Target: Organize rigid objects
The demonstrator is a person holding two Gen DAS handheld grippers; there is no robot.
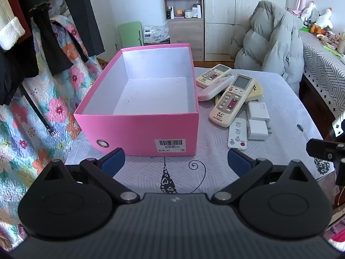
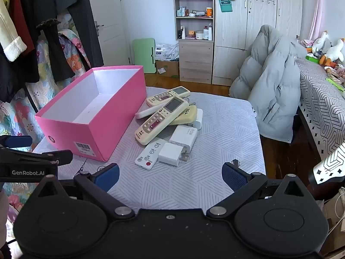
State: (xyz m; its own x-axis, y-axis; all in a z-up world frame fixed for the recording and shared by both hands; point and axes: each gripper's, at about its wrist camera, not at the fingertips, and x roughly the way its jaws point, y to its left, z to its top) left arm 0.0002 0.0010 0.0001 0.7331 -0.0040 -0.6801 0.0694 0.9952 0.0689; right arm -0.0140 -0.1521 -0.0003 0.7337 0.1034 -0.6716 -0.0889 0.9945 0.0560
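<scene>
A yellowed remote (image 2: pixel 187 114) reads "TCL", and the left tongs (image 2: pixel 16 141) carry "GenRobot.AI", legible only in the right wrist view. The pink box (image 1: pixel 140 129) bears a barcode label and stands open on the table (image 2: pixel 215 133), with remotes and white chargers (image 2: pixel 184 137) heaped just beside it. Both left tongs and right tongs (image 2: pixel 170 176) gape apart, holding nothing. A grey puffer jacket (image 1: pixel 273 41) slumps behind; shelves (image 1: pixel 183 0) hold bottles.
</scene>
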